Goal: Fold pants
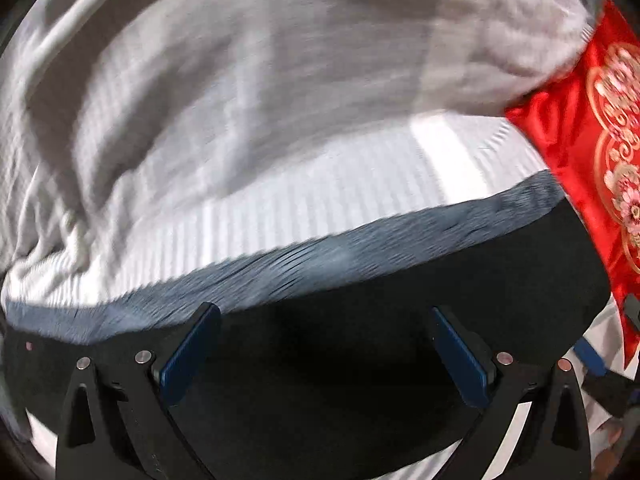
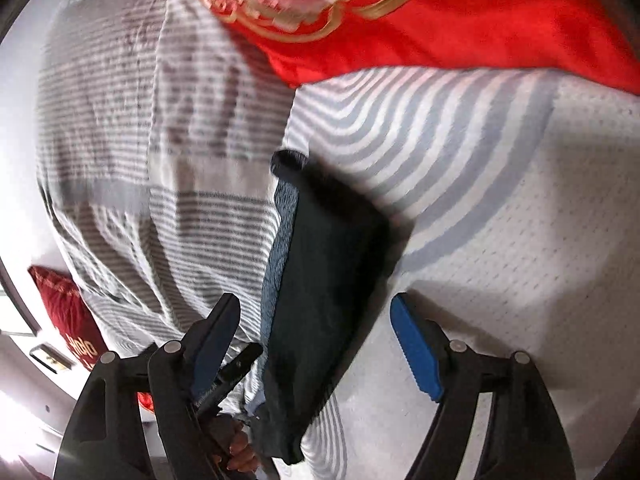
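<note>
Mid-fold, pants (image 2: 320,280) flat on bed (image 2: 500,240), already narrowed.
Both grippers released: L (image 1: 324,352) jaws apart over dark cloth, R (image 2: 316,344) jaws apart, nothing pinched. Next I need to grab an end & fold over.

Dark pants (image 2: 324,280) folded into narrow strip, flat on striped bedding (image 2: 420,128)

My left camera looks almost straight down, close over the dark pants (image 1: 360,320). My right camera tilts down along them (image 2: 320,264). Both see the red cloth (image 1: 592,152) (image 2: 460,28)
</note>
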The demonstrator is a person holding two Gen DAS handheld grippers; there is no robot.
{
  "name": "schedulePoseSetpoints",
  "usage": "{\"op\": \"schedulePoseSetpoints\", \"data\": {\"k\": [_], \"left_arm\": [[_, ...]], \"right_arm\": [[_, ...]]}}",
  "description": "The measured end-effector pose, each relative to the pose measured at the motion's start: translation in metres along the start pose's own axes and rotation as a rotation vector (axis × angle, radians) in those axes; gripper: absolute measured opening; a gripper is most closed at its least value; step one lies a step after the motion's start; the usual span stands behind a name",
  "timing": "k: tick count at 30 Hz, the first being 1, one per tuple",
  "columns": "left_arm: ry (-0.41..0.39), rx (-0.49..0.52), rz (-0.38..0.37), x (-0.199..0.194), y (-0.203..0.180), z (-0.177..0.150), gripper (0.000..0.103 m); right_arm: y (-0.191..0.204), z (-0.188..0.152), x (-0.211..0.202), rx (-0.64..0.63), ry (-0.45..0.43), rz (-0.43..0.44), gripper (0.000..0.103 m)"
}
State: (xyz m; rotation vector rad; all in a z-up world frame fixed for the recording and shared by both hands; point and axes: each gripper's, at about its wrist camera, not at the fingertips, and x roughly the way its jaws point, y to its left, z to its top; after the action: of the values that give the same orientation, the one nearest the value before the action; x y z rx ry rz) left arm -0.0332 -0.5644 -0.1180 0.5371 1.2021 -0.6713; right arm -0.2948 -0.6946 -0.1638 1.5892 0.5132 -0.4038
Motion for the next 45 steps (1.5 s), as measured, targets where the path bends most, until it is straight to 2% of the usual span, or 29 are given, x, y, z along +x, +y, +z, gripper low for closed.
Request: {"op": "schedulePoseSetpoints", "data": {"k": [2,6,10,13,16,20,22,23,24,25,26,27,29,33,42,45], "left_arm": [[-0.016,0.036,0.023,0.001,-0.018,0.004,0.103],[-0.049,0.046,0.082,-0.002,-0.023,0.0,0.103],[-0.043,0.034,0.17,0.002,-0.006,-0.008,0.103],[-0.013,0.007,0.207,0.005,0.008,-0.017,0.103],[0.018,-0.019,0.233,0.015,0.015,-0.024,0.103],[-0.016,-0.035,0.256,0.021,0.01,-0.031,0.103],[-0.029,-0.037,0.266,0.02,0.008,-0.034,0.103],[-0.034,-0.038,0.268,0.02,0.008,-0.035,0.103],[-0.036,-0.037,0.265,0.02,0.008,-0.036,0.103],[-0.034,-0.039,0.258,0.02,0.009,-0.036,0.103],[-0.031,-0.042,0.251,0.021,0.011,-0.036,0.103],[-0.03,-0.045,0.243,0.022,0.012,-0.036,0.103],[-0.03,-0.047,0.226,0.026,0.014,-0.035,0.103],[-0.035,-0.052,0.212,0.028,0.016,-0.036,0.103],[-0.008,-0.079,0.163,0.027,0.033,-0.029,0.103],[-0.101,-0.134,0.221,0.007,0.052,-0.021,0.103]], "right_arm": [[-0.001,0.0,-0.007,0.006,-0.014,0.003,0.081],[-0.007,0.002,-0.012,0.009,-0.026,0.022,0.081],[0.001,0.007,-0.005,-0.04,-0.017,0.049,0.081],[0.008,0.013,0.005,-0.063,-0.011,0.045,0.081],[0.015,0.014,0.013,-0.098,0.0,0.008,0.081],[0.03,0.01,0.031,-0.162,0.04,-0.104,0.081],[0.034,0.01,0.04,-0.159,0.05,-0.137,0.075],[0.034,0.011,0.045,-0.143,0.054,-0.147,0.064],[0.03,0.012,0.049,-0.11,0.062,-0.146,0.045],[0.026,0.014,0.052,-0.08,0.069,-0.132,0.033],[0.02,0.014,0.055,-0.037,0.078,-0.092,0.013],[0.014,0.014,0.055,0.014,0.077,-0.033,0.013],[0.01,0.013,0.052,0.048,0.08,0.029,0.013],[0.019,0.007,0.047,0.042,0.096,0.103,0.013],[0.063,-0.006,0.05,-0.033,0.131,0.152,0.013],[0.073,-0.008,0.05,-0.052,0.132,0.151,0.013]]}}
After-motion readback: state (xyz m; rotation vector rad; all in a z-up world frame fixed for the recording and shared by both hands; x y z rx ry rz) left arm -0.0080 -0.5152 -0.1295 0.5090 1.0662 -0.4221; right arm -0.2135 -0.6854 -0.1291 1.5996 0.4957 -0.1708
